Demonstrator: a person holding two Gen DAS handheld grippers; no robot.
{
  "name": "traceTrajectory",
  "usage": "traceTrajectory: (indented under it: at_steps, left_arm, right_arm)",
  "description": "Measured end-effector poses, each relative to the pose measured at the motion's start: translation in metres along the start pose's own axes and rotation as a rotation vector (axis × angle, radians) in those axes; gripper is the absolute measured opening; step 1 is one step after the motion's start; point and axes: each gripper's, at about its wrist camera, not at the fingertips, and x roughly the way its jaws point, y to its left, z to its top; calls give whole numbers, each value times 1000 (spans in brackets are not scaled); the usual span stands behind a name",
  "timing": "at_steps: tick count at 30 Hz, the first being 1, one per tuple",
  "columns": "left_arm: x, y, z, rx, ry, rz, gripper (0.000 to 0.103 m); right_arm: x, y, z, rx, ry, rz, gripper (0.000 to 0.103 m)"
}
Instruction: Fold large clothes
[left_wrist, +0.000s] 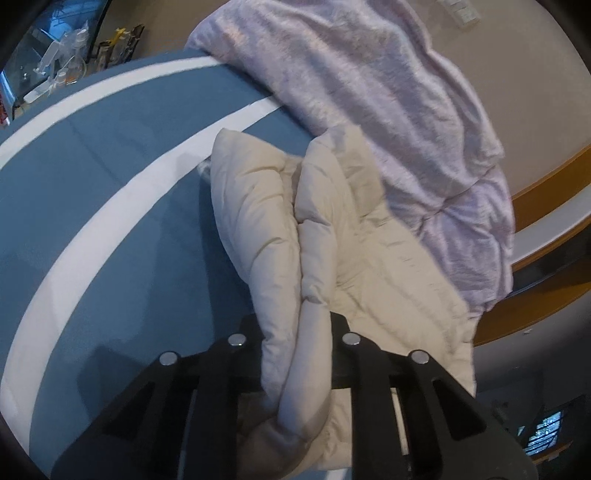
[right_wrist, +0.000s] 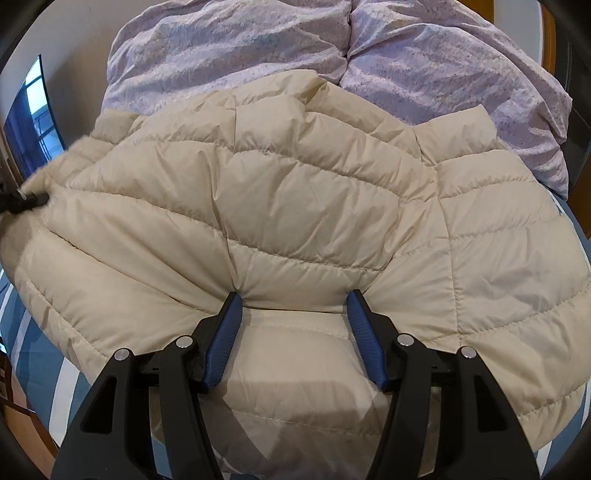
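A cream quilted down jacket (right_wrist: 295, 206) lies spread on a bed with a blue and white striped sheet (left_wrist: 110, 206). My left gripper (left_wrist: 295, 332) is shut on a bunched edge of the jacket (left_wrist: 280, 229), which stands up between its jaws. My right gripper (right_wrist: 293, 299) is open, its blue fingertips (right_wrist: 231, 314) pressed against the jacket's near part, with a fold of fabric between them. The other gripper shows at the far left of the right wrist view (right_wrist: 26, 201), holding the jacket's edge.
A crumpled lilac duvet (right_wrist: 332, 55) lies behind the jacket; it also shows in the left wrist view (left_wrist: 388, 122). A wooden bed frame (left_wrist: 546, 192) is at the right. A cluttered desk (left_wrist: 62, 62) stands beyond the bed's far left.
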Motion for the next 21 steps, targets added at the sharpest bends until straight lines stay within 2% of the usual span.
traceTrajectory:
  at_steps: [10,15,21]
  left_arm:
    - [-42,-76,2,69,-59,-224,15]
    - [-45,-130,-10,144,-36,-303,15]
    - [-29,-180,-32,199,20,-375,15]
  right_arm:
    - [3,4,0,-7,11,-17,61]
    - [4,5,0,-4,12,-17,61]
    - [4,4,1,1,14,-11,61]
